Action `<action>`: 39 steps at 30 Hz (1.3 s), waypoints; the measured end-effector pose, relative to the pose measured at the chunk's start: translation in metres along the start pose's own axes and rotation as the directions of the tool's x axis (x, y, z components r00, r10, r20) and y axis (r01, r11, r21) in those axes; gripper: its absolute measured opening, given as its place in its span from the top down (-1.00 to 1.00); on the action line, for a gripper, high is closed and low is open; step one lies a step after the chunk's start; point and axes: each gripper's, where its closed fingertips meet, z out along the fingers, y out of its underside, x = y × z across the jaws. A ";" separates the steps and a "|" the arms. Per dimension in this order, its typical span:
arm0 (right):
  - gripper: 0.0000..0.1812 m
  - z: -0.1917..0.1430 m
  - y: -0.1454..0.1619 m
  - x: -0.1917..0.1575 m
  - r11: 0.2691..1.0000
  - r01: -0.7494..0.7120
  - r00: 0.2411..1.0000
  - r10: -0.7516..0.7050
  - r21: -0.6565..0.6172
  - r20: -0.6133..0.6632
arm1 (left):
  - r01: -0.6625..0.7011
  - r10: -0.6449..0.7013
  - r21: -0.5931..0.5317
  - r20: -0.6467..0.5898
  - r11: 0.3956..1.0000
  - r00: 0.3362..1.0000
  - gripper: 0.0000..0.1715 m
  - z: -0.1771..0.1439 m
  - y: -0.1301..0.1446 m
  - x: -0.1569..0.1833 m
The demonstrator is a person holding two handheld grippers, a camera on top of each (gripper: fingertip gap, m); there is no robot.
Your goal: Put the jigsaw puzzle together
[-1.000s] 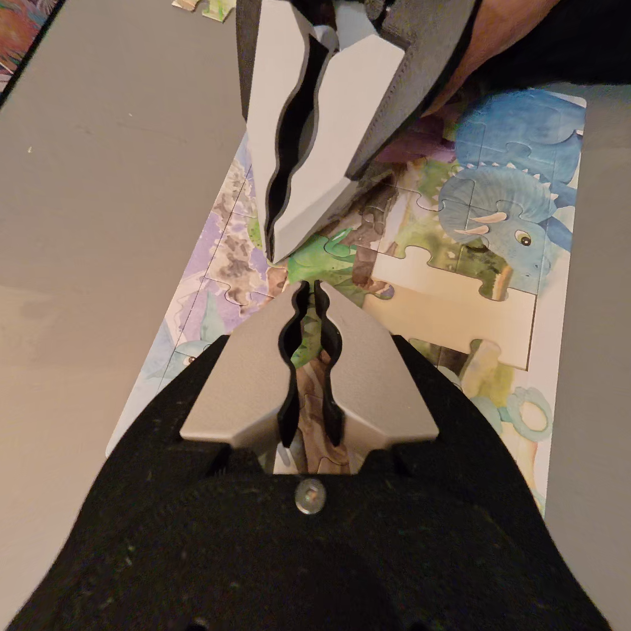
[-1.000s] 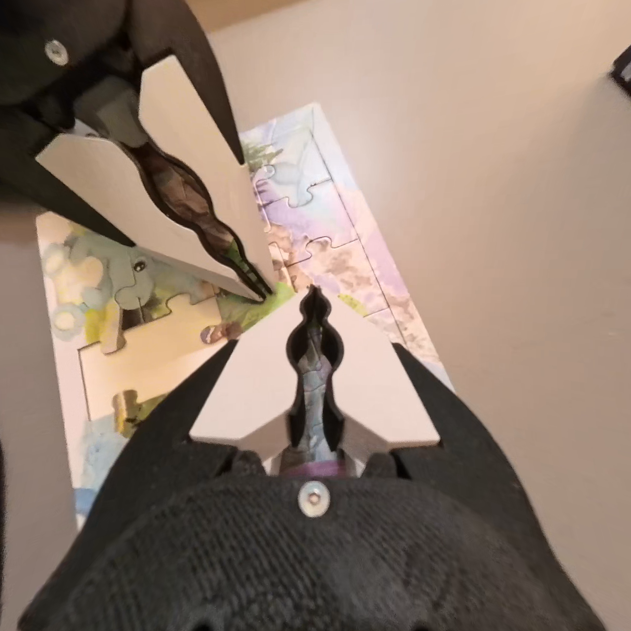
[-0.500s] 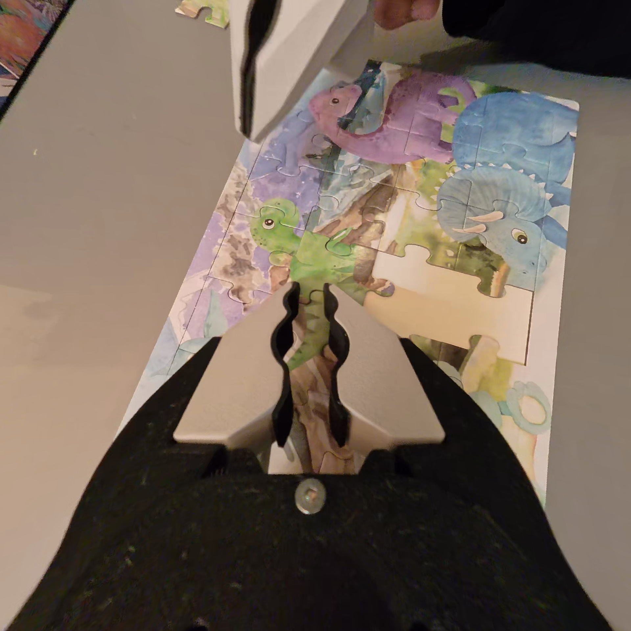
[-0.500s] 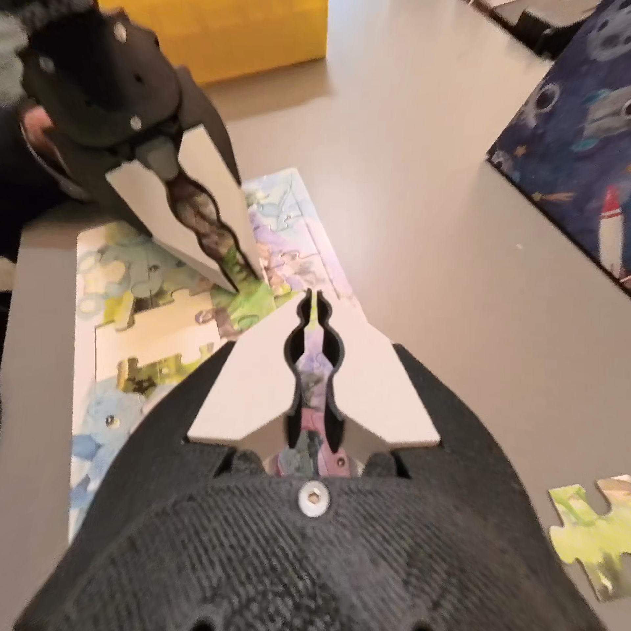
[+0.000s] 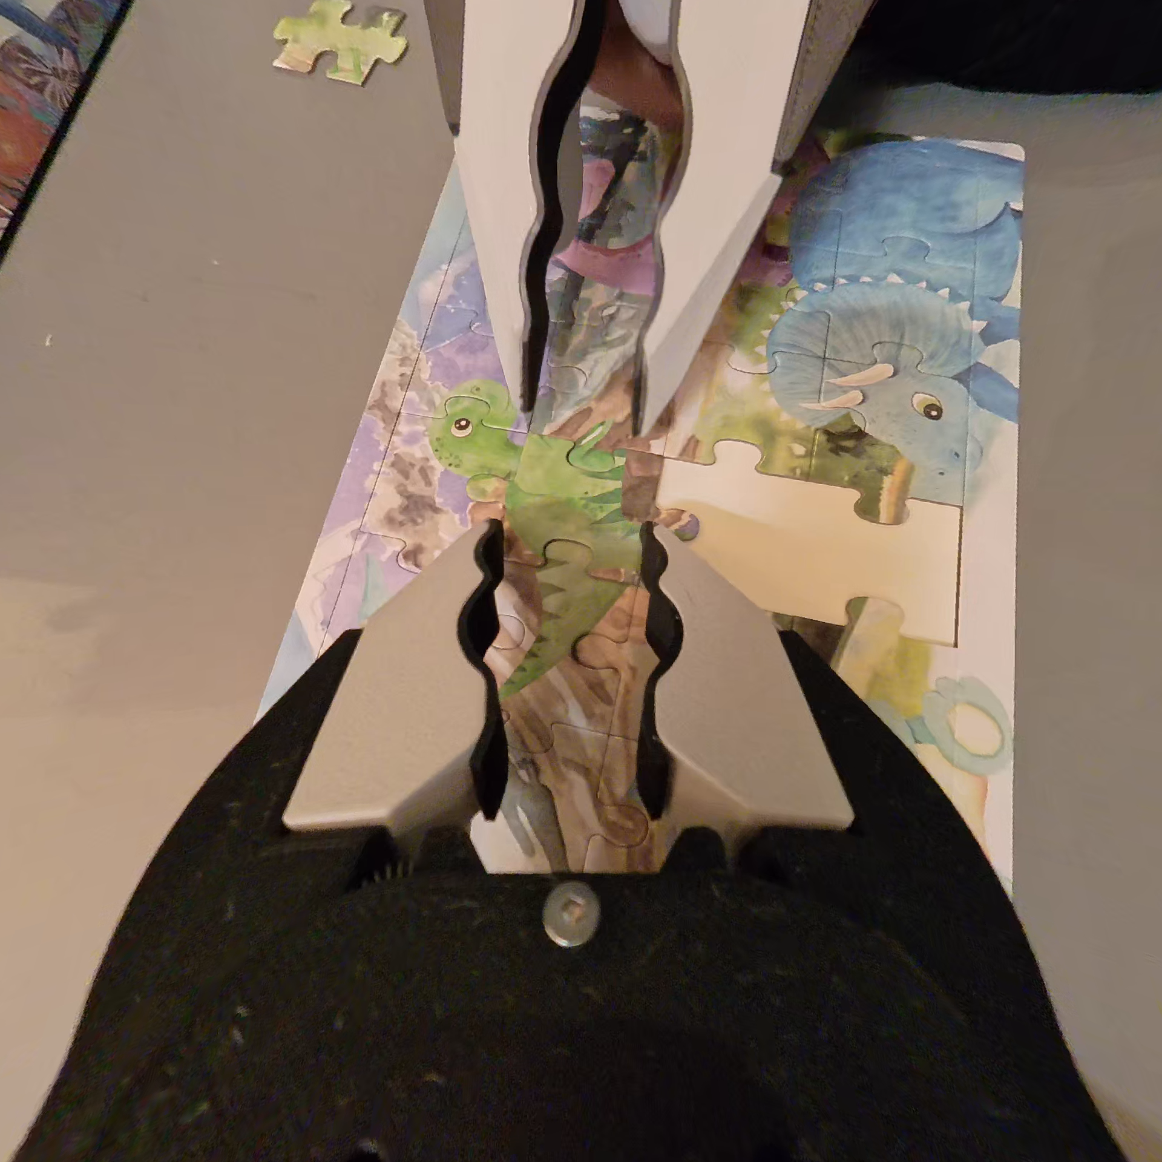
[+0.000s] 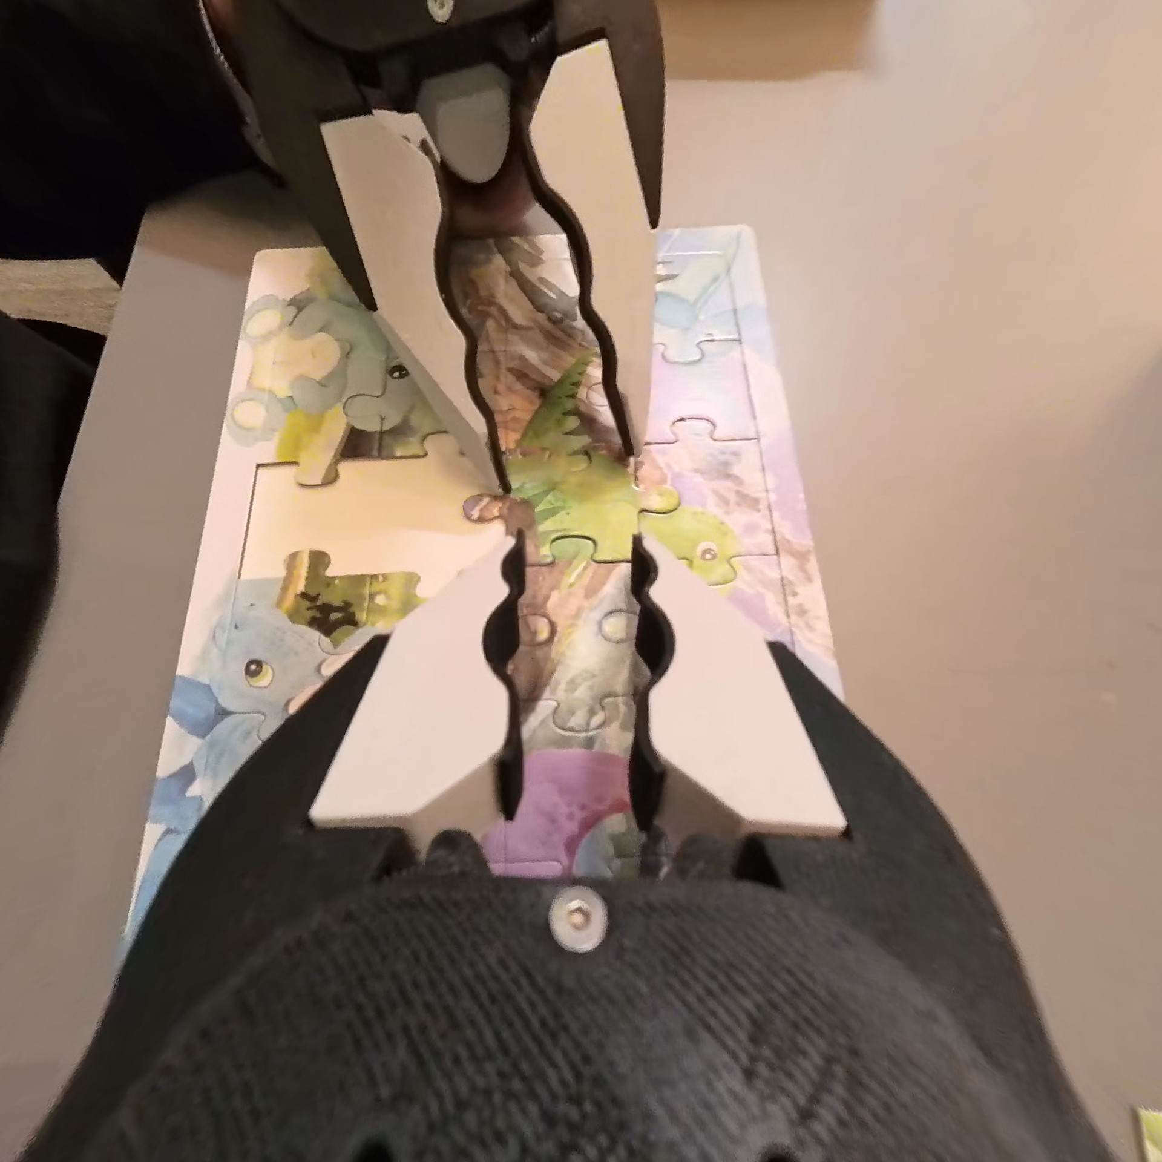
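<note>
While both tongs hang released, you frame the green piece (image 5: 569, 497) from opposite ends.
Left tongs (image 5: 572, 534) near, right tongs (image 6: 577, 544) far; puzzle (image 5: 880, 390) on tabletop (image 5: 188, 314), loose piece (image 5: 339, 41) far left.

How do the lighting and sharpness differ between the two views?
Left wrist view: dim, cool grey table, jigsaw puzzle crisp. Right wrist view: warmer, brighter, table washed to beige, slight blur on the puzzle's edges and the right claw.
</note>
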 end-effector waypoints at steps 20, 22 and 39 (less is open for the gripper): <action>0.51 0.013 0.007 -0.003 0.997 0.050 0.998 -0.052 -0.062 -0.032 | -0.006 0.006 -0.018 -0.030 1.000 1.000 0.53 0.001 0.003 0.005; 0.51 0.013 0.007 -0.003 0.997 0.049 0.998 -0.051 -0.063 -0.033 | -0.006 0.005 -0.018 -0.030 1.000 1.000 0.53 0.001 0.003 0.005; 0.53 0.013 0.007 -0.003 0.996 0.038 0.999 -0.041 -0.083 -0.031 | 0.015 -0.015 -0.009 0.002 1.000 1.000 0.39 0.001 0.001 -0.001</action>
